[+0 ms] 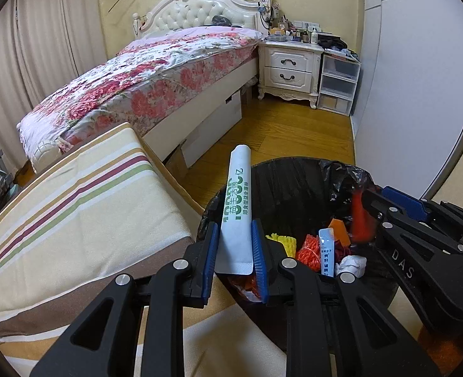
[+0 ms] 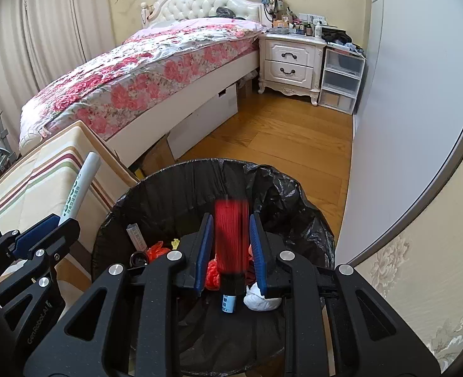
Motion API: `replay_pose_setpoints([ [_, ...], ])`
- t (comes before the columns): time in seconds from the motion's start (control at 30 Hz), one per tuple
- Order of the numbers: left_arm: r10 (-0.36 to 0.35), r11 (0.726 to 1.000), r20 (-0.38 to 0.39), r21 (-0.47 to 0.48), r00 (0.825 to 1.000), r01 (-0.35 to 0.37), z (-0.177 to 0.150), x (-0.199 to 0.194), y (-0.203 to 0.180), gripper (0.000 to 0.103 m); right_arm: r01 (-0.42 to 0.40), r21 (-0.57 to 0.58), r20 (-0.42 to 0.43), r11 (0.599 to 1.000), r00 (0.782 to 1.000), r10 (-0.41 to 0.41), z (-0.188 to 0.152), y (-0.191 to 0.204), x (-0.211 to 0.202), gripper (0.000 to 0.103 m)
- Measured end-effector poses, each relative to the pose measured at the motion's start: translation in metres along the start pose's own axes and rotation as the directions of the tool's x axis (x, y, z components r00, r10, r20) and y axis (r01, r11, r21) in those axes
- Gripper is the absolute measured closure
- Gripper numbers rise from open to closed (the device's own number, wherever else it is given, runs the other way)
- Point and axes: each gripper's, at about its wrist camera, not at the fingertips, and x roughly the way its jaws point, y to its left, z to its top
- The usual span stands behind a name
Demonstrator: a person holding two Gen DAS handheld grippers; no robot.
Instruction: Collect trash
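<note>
**A:** How far are we with the trash?

**B:** I think we are near the end of this round. My left tool is pinching a white sachet with green print; its blue pads press on both edges. It stands up from the tool above the near left rim of the bin, so part of it is over the bin and part over the striped cushion on the left.

**A:** And the right one?

**B:** My right tool is pinching a red packet with a dark lower end. It hangs directly above the open bin, a little blurred in the right wrist picture. Both tools point down toward the bin.

**A:** What is already inside?

**B:** Several things lie on the black liner: red and orange netting, something yellow, a crumpled white tissue, and a small blue and white sachet. So earlier pieces seem collected.

**A:** What is left, then?

**B:** To release these two. The red packet should fall in well. The white sachet I would bring more to the right first, because from the rim it may drop outside. On the wooden floor I see no other trash, but the part under the tools is hidden.
</note>
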Motion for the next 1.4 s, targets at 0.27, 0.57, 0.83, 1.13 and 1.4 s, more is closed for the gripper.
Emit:
replay_pose_setpoints([
  [0.27,0.005,1.000,0.008,-0.001,1.000,-0.005,0.000,0.000,-0.002,0.054,0.019,0.010,0.012,1.000,1.000,-0.019,-0.002,-0.003,-0.001,0.062],
  [0.57,0.015,1.000,0.036,-0.017,0.999,-0.015,-0.005,-0.012,0.006,0.035,0.041,0.024,0.030,0.999,0.999,-0.042,-0.005,-0.005,-0.012,0.040],
  [0.83,0.027,0.999,0.076,-0.047,0.997,-0.023,-0.015,-0.035,0.017,0.028,0.048,0.031,0.054,0.998,0.997,-0.049,-0.016,0.000,-0.034,0.030],
  [1.13,0.065,0.996,0.138,-0.061,0.988,-0.057,-0.032,-0.069,0.032,0.025,0.042,-0.013,0.110,0.999,0.993,-0.040,-0.028,0.017,-0.072,0.024],
  [1.4,0.100,0.991,0.170,-0.105,0.980,-0.083,-0.049,-0.099,0.047,0.023,0.019,-0.052,0.158,0.998,0.987,-0.011,-0.039,0.035,-0.108,0.021],
])
